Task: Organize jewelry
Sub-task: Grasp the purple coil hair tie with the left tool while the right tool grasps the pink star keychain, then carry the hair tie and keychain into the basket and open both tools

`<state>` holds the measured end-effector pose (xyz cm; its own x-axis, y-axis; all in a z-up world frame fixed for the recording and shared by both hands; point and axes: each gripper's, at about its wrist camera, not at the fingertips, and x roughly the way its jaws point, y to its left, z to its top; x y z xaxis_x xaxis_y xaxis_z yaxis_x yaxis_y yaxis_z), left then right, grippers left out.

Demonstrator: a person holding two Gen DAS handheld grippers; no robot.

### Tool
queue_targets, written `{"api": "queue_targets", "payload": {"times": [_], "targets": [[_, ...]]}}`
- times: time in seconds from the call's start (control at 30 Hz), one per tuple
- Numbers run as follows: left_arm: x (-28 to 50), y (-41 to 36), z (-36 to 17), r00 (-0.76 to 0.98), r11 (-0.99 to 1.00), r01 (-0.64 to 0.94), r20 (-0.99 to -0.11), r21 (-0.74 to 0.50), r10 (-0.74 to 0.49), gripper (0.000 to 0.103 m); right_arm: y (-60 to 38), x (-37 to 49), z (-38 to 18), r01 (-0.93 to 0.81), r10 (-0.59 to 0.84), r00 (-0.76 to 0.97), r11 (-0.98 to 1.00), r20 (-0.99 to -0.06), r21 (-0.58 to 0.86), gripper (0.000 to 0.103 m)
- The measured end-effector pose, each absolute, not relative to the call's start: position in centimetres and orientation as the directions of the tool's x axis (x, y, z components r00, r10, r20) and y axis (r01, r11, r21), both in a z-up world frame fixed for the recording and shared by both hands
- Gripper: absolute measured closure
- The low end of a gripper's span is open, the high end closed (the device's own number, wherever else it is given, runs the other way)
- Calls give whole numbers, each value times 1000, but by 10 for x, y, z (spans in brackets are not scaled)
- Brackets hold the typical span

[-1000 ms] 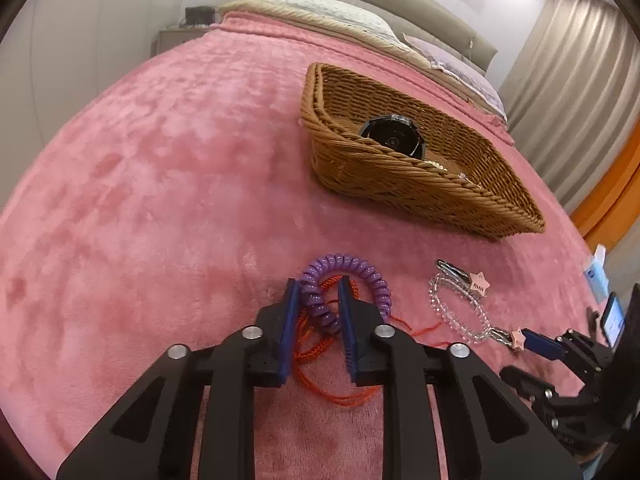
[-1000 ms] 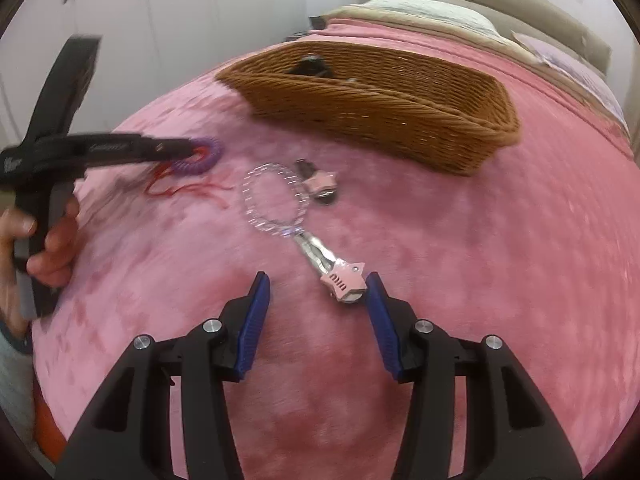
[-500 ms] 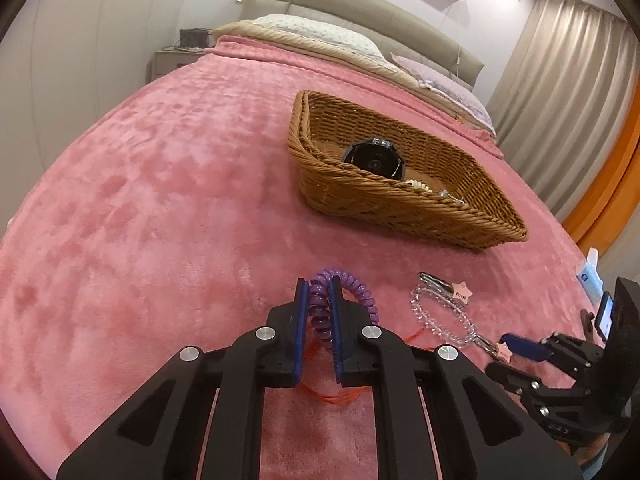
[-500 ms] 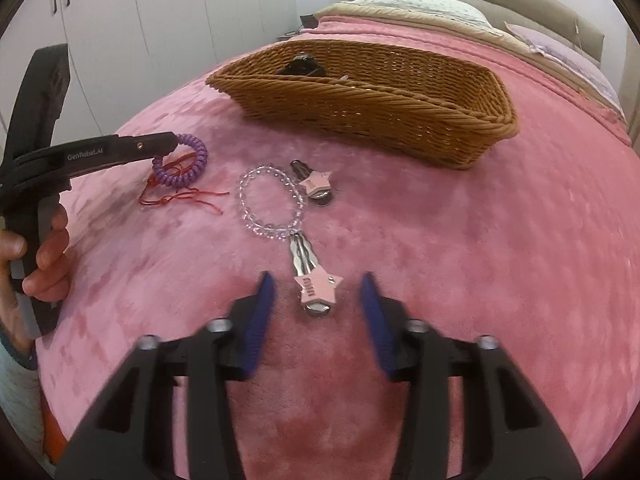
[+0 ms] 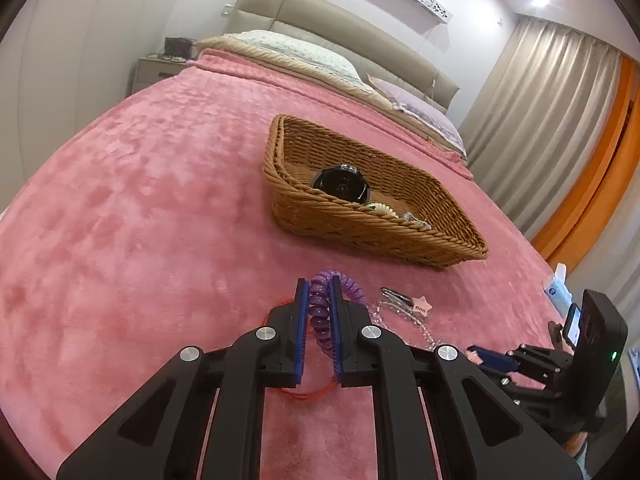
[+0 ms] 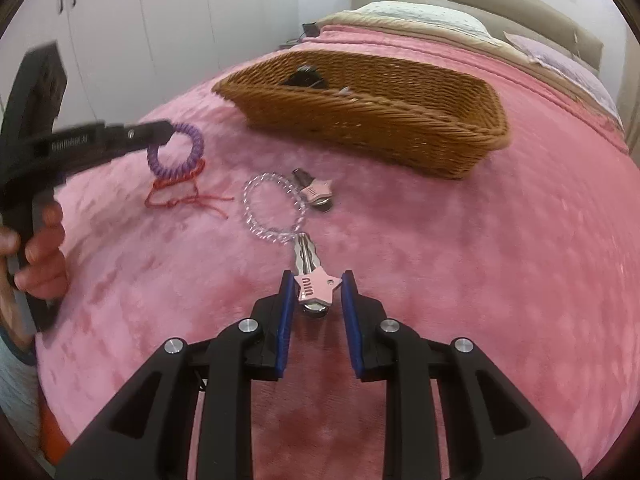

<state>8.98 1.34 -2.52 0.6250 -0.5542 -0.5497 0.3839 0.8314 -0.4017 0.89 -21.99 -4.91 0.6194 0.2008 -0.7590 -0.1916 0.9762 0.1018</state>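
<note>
My left gripper is shut on a purple coil bracelet and holds it just above the pink blanket; the bracelet also shows in the right wrist view, hanging over a red string bracelet. My right gripper is partly closed around a pink star hair clip, with small gaps at each pad. A clear bead bracelet and a second pink star clip lie beyond it. The wicker basket holds a black watch.
The pink blanket covers the bed. Pillows and a headboard are at the far end, a nightstand at the back left, curtains to the right. White wardrobe doors stand behind the left gripper.
My left gripper closed on the purple coil bracelet and lifted it off the blanket. My right gripper moved forward over the near star clip and narrowed its jaws around it.
</note>
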Motion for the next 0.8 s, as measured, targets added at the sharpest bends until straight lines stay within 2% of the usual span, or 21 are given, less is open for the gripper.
{"api": "queue_targets", "payload": {"times": [0.33, 0.53, 0.8], "targets": [[73, 4, -6, 652, 821, 434, -499, -372, -571, 95, -247, -4, -24, -177, 257, 656, 966, -710, 187, 82], [64, 2, 14, 657, 792, 463, -446, -399, -608, 95, -254, -12, 6, -192, 276, 711, 961, -646, 199, 82], [83, -16, 52, 685, 798, 487, -411, -355, -601, 95, -255, 22, 44, -185, 254, 765, 967, -592, 176, 82]]}}
